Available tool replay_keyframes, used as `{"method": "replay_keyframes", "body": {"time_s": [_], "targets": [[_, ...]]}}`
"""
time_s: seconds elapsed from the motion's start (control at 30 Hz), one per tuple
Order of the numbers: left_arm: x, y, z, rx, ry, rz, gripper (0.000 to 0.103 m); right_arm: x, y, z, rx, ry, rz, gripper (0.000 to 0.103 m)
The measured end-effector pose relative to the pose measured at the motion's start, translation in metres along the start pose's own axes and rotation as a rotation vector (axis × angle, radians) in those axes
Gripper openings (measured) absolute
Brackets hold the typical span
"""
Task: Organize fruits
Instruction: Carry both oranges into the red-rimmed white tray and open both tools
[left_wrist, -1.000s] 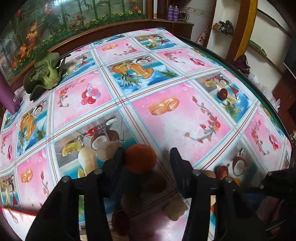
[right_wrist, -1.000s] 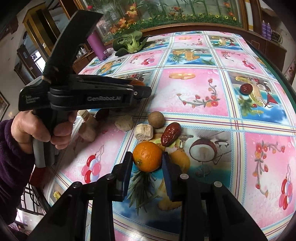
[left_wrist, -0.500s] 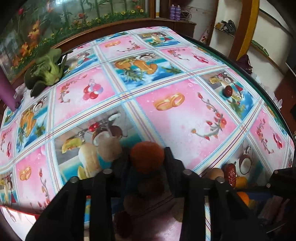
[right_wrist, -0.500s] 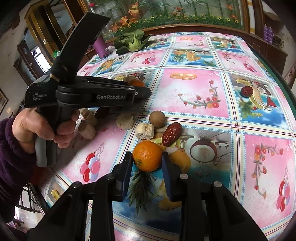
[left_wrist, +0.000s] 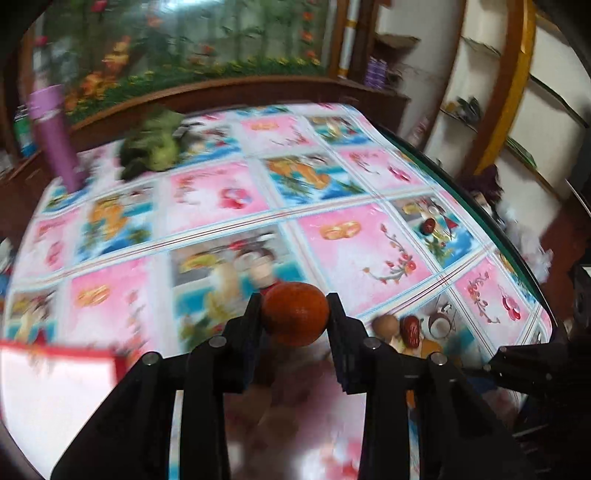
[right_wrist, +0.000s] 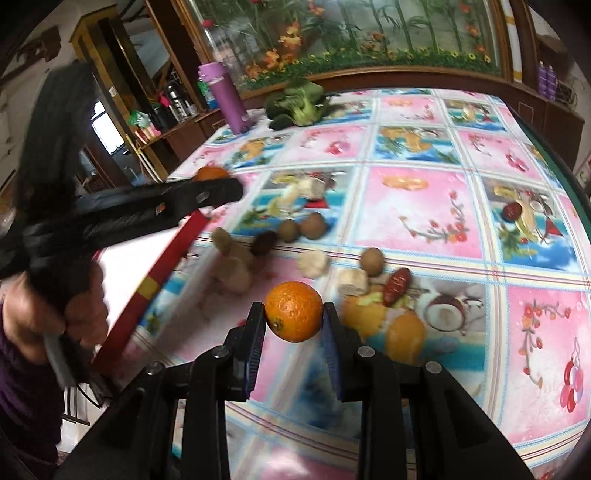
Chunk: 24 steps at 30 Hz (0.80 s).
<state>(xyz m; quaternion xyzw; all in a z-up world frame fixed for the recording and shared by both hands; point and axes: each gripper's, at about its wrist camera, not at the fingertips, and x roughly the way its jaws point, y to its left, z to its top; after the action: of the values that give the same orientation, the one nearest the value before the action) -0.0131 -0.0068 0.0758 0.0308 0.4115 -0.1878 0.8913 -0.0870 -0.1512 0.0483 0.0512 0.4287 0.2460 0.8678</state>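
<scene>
My left gripper (left_wrist: 295, 314) is shut on an orange (left_wrist: 296, 313) and holds it above the table; it also shows from the side in the right wrist view (right_wrist: 210, 184), over a white tray with a red rim (right_wrist: 162, 273). My right gripper (right_wrist: 294, 312) is shut on a second orange (right_wrist: 294, 311), lifted above the tablecloth. Loose on the cloth lie round brown fruits (right_wrist: 372, 260), a red date (right_wrist: 397, 284), pale ginger-like pieces (right_wrist: 313, 263) and a dark fruit (right_wrist: 263, 243). One red date (right_wrist: 512, 210) lies apart at the right.
The table has a pink and blue fruit-print cloth (right_wrist: 417, 206). A green leafy vegetable (right_wrist: 299, 103) and a purple bottle (right_wrist: 227, 98) stand at the far side. The table's right edge (right_wrist: 554, 162) curves close by. The tray's corner (left_wrist: 74, 365) shows at lower left.
Both grippers have lifted with their oranges. The left one closed on its orange and swung left over the white tray. The views are blurred by the motion.
</scene>
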Motion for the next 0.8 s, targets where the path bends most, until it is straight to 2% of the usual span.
{"method": "replay_keyframes", "body": {"time_s": [0.07,0.2,0.3,0.43,0.57,0.8], "targets": [[-0.018,0.005,-0.009,-0.034,-0.02,0.028,0.035,0.001,0.009,0.004,-0.006,0.004,0.014,0.03],[-0.055,0.023,-0.037,-0.124,-0.049,0.134,0.035,0.003,0.038,0.016,-0.049,-0.004,0.049,0.03],[-0.084,0.045,-0.063,-0.201,-0.081,0.245,0.036,0.008,0.062,0.025,-0.088,-0.005,0.074,0.03],[-0.108,0.067,-0.089,-0.235,-0.104,0.389,0.036,0.019,0.1,0.034,-0.144,-0.001,0.117,0.029],[-0.125,0.091,-0.11,-0.272,-0.113,0.497,0.036,0.044,0.138,0.043,-0.191,0.02,0.159,0.029],[-0.135,0.133,-0.139,-0.345,-0.086,0.598,0.036,0.092,0.18,0.045,-0.224,0.099,0.2,0.029]]}}
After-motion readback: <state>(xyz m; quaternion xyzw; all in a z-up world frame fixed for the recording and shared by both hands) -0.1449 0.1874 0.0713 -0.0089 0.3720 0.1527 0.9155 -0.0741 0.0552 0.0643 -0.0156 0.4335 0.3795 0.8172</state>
